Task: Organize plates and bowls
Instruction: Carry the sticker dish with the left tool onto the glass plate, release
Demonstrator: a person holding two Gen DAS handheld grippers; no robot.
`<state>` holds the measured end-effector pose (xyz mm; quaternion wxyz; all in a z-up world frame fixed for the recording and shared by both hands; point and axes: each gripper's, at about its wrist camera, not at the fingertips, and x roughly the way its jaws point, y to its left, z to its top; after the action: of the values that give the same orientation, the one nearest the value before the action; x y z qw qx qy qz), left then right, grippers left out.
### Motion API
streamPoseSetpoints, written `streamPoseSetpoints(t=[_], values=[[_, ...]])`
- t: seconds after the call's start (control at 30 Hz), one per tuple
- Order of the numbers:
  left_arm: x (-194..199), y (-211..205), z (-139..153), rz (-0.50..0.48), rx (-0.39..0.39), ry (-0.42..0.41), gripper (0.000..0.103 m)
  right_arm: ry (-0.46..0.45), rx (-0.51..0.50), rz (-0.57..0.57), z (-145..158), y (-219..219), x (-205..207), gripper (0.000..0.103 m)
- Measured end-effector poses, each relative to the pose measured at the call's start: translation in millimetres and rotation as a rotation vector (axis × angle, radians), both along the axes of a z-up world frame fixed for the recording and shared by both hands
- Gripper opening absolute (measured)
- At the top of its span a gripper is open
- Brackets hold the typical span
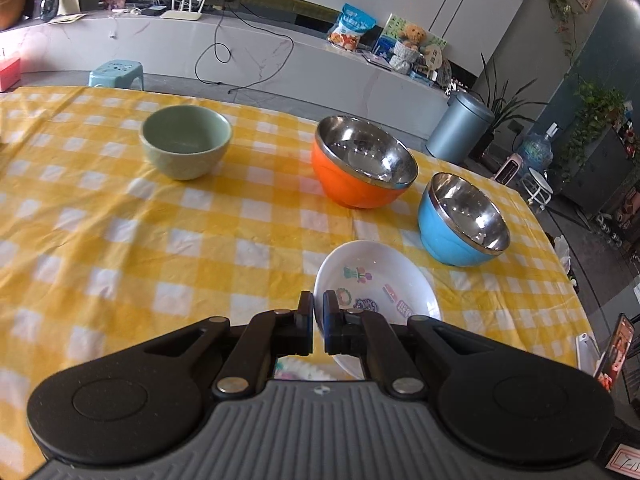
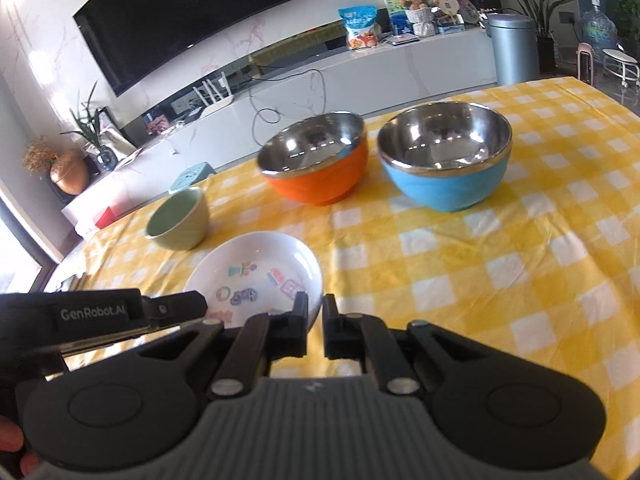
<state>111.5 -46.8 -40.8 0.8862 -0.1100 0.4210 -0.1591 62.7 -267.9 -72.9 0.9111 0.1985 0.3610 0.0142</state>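
A white plate (image 1: 376, 280) printed with small cartoon figures is held at its rim from two sides, tilted above a yellow checked cloth (image 1: 120, 240). Beyond it three empty bowls stand upright and apart on the cloth: a pale green ceramic bowl (image 1: 186, 142) to the left, an orange steel-lined bowl (image 1: 362, 162) in the middle, and a blue steel-lined bowl (image 1: 462, 220) just beside the plate.

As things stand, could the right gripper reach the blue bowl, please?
Probably yes. Open checked cloth lies between the right gripper and the blue bowl, with nothing in the path. But its fingers are shut on the rim of the white plate, so the plate goes along or must be set down first.
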Motion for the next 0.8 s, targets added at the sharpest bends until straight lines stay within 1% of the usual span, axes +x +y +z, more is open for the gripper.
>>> streamPoseSetpoints(t=[0.17, 0.4, 0.53, 0.7, 0.8], values=[[-32.1, 21.6, 9.6, 0.029, -0.003, -0.014, 0.004, -0.007, 0.022, 0.038, 9.1, 19.9, -28.6, 0.004], [-65.4, 47.2, 0.3, 0.077, -0.034, 0.021, 0.004, -0.007, 0.009, 0.084, 10.4, 43.5, -60.8, 0.004], [-75.8, 56.2, -9.5, 0.094, -0.042, 0.041, 0.004, 0.002, -0.010, 0.100, 6.7, 51.3, -71.8, 0.004], [-77.4, 66.6, -26.2, 0.112, -0.077, 0.095, 0.004, 0.029, -0.015, 0.107, -3.8, 56.2, -75.7, 0.003], [-77.0, 68.5, -32.9, 0.120, -0.082, 0.110, 0.004, 0.040, -0.019, 0.113, -8.4, 58.2, -75.1, 0.003]])
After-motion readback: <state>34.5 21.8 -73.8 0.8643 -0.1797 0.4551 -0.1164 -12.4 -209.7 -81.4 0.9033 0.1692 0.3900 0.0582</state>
